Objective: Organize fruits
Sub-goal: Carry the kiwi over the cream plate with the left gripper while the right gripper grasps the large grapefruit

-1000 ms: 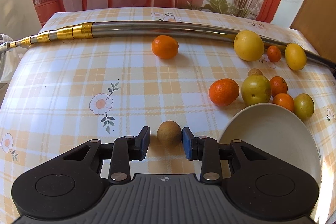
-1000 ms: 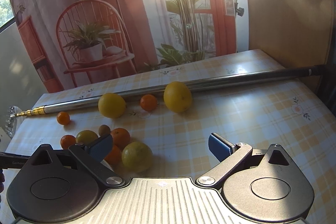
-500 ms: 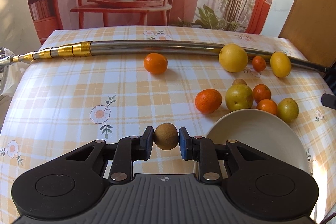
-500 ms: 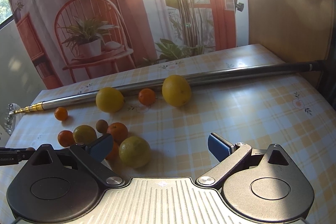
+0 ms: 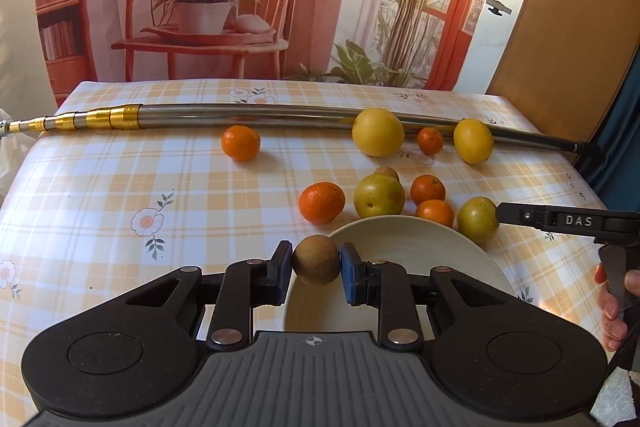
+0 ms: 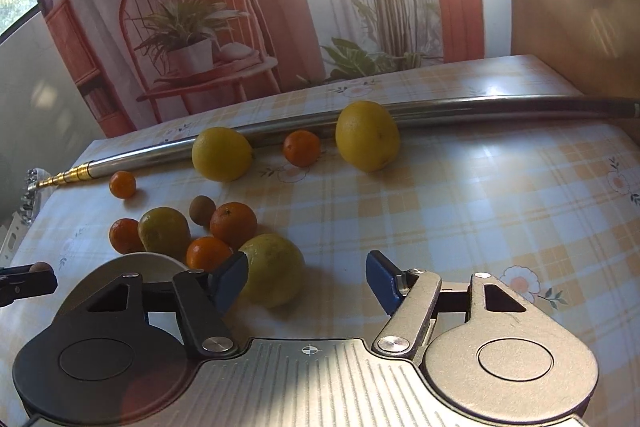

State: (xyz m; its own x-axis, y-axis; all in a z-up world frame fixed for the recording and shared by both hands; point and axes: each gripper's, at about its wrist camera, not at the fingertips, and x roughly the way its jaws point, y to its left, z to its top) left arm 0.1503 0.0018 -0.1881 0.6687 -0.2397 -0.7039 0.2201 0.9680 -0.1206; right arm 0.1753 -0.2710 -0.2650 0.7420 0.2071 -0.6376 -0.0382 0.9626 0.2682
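The left tool clamps a small round brown fruit over the cream ceramic plate's near-left rim; the right tool gapes apart above the checked tabletop.

A table under a checked flowered cloth bears a long metal pole across its 12 o'clock edge, scattered oranges and lemons toward 2 o'clock, and a plate at 5 o'clock.

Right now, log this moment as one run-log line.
left gripper: shut on brown fruit, above plate rim | right gripper: open, beside yellow-green fruit | plate: empty
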